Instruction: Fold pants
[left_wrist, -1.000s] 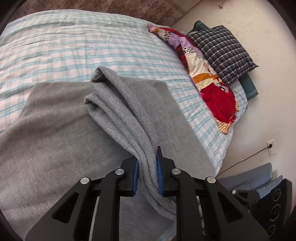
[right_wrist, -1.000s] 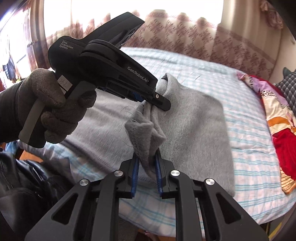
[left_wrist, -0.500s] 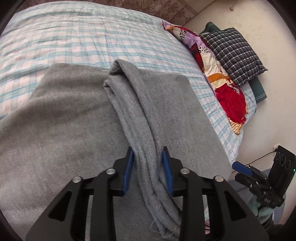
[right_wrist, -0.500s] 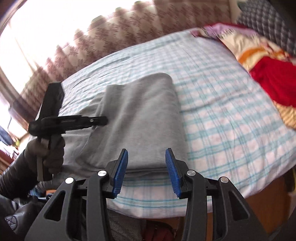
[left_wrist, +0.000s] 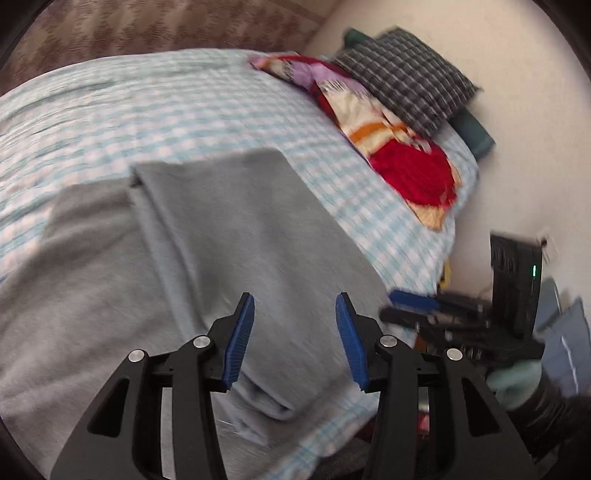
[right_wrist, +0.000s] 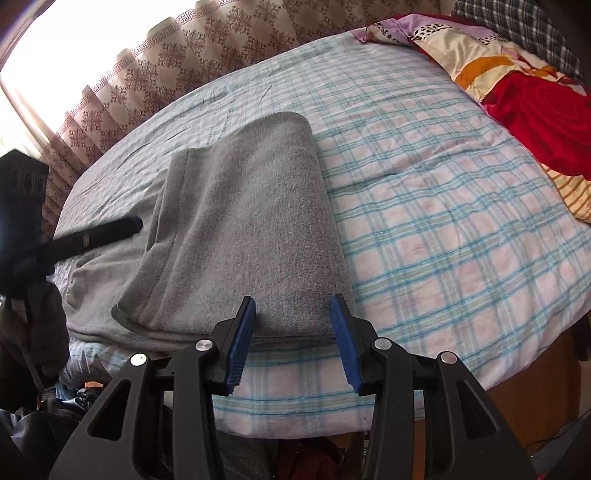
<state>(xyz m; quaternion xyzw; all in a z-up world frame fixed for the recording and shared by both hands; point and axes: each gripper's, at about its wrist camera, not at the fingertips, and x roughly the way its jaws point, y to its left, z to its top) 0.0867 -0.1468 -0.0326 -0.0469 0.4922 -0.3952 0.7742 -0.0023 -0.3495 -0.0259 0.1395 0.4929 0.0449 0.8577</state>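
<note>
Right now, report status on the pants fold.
Left gripper open, right gripper open, both empty. Gray pants folded flat on bed. Nothing obstructing.

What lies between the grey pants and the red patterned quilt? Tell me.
Only bare checked bedsheet. The right wrist view shows it running unbroken from the folded grey pants to the red patterned quilt; the blurred left wrist view agrees.

The bed (right_wrist: 443, 229) wears a blue and pink checked sheet. At its head lies a bright quilt (left_wrist: 388, 144) in red, cream and orange, and a dark plaid pillow (left_wrist: 410, 85) leans on that quilt against the wall. Along the bed's far side hangs a brown patterned curtain (right_wrist: 207, 62).
</note>
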